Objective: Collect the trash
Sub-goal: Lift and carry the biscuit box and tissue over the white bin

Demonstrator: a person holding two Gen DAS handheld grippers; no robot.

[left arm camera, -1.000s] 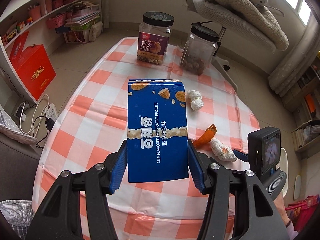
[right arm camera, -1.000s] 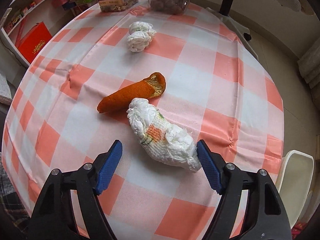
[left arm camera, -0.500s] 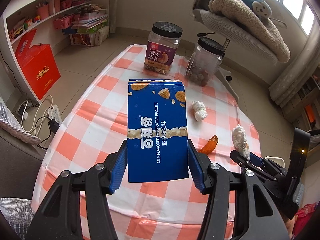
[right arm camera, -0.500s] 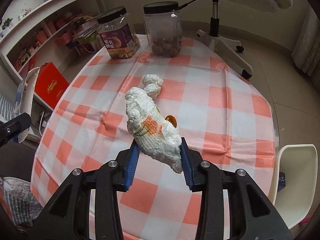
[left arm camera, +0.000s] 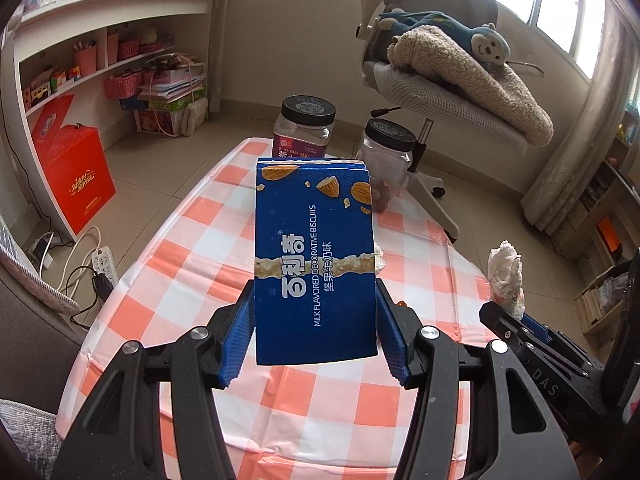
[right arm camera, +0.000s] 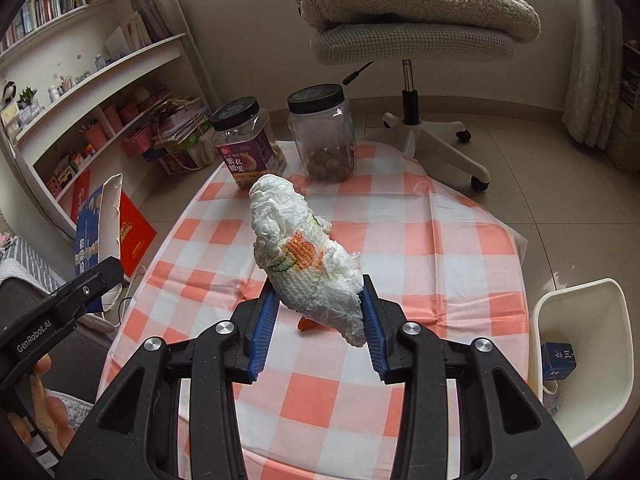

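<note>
Right gripper (right arm camera: 318, 314) just clamped the crumpled tissue wad (right arm camera: 304, 256) and lifted it off the table, left gripper (left arm camera: 316, 334) still pinching the biscuit box (left arm camera: 316, 256), so bin (right arm camera: 580, 360), lower right, looks next.

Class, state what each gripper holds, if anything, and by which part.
The left gripper clamps the blue biscuit box across its lower side edges. The right gripper pinches the crumpled tissue wad at its lower end.
</note>
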